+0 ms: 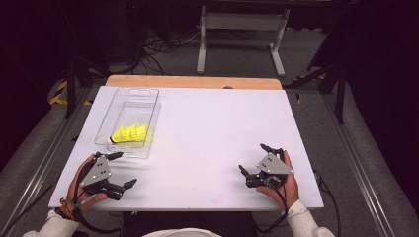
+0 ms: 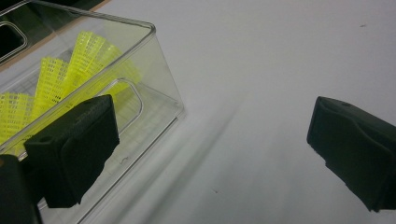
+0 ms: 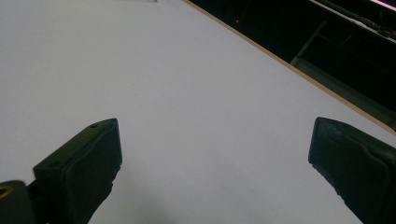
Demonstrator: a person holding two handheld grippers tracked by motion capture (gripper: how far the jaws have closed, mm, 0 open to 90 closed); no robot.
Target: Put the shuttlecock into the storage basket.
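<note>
Yellow mesh-skirted shuttlecocks (image 1: 129, 133) lie fanned in a clear bin (image 1: 143, 94) — untouched.

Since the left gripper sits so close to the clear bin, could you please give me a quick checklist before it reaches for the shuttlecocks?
1. Left gripper open: ok, jaws wide apart with nothing between them.
2. Right gripper open and out of the way: ok, it sits over bare white table, far from the bin.
3. Yellow shuttlecocks in place: ok, they lie in the near end of the clear plastic bin.
4. Bin open on top: cannot tell for sure, though no lid is apparent.
5. Clearance from the bin wall: not ok, one left jaw sits right by the near corner.
6. Shuttlecock count: cannot tell, they overlap.
</note>
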